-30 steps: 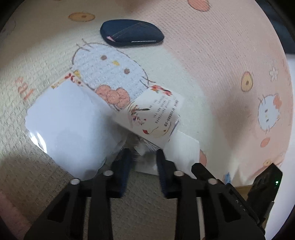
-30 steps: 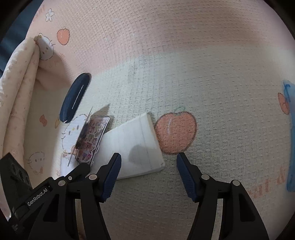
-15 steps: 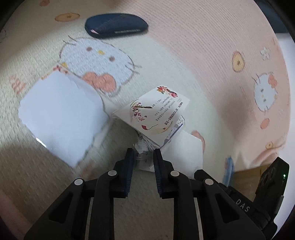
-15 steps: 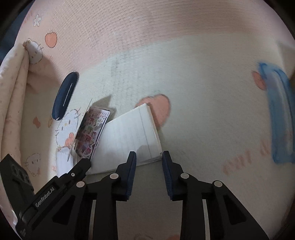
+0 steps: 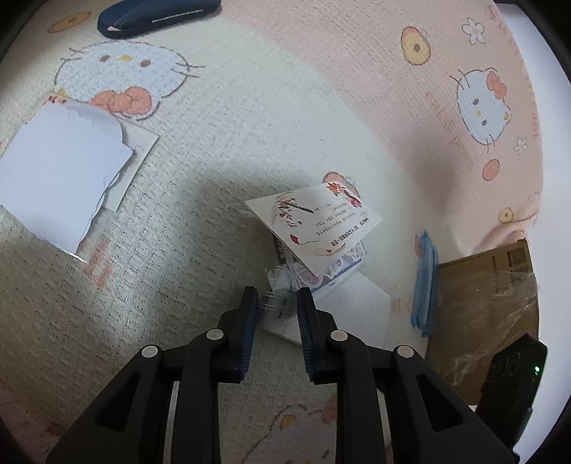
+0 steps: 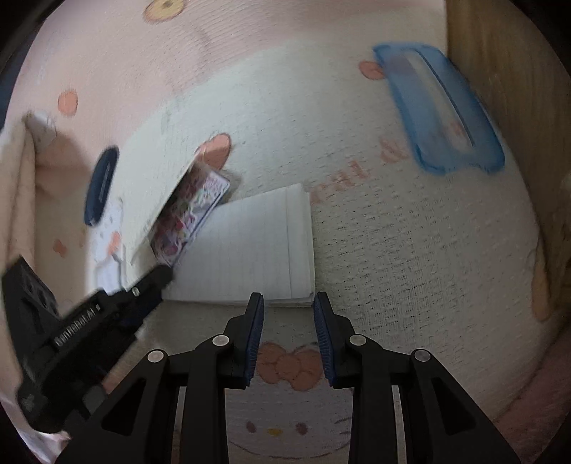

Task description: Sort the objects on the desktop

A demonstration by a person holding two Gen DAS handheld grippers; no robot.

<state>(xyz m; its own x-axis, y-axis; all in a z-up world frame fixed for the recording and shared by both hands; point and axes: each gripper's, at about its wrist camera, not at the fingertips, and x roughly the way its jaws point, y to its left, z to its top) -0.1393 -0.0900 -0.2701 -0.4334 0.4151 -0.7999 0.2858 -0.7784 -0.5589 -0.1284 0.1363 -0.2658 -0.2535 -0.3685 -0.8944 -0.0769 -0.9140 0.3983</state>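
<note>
Left gripper (image 5: 276,305) part-open, widened slightly just now, clear sticker packet (image 5: 285,285) between the jaws; whether clamped, cannot tell. Right gripper (image 6: 288,303) just narrowed, part-open at near edge of lined notepad (image 6: 246,250); grip cannot be told. Farther: torn white paper (image 5: 60,171), blue case (image 6: 439,107), navy pouch (image 5: 157,16) on blanket (image 5: 249,125).

The left gripper (image 5: 277,301) pinches the near corner of a sticker booklet (image 5: 314,221), its cover lifted, apparently over a white notepad (image 5: 357,303); a torn white sheet (image 5: 60,171) lies well apart; a navy pouch (image 5: 157,14) sits beyond.
</note>
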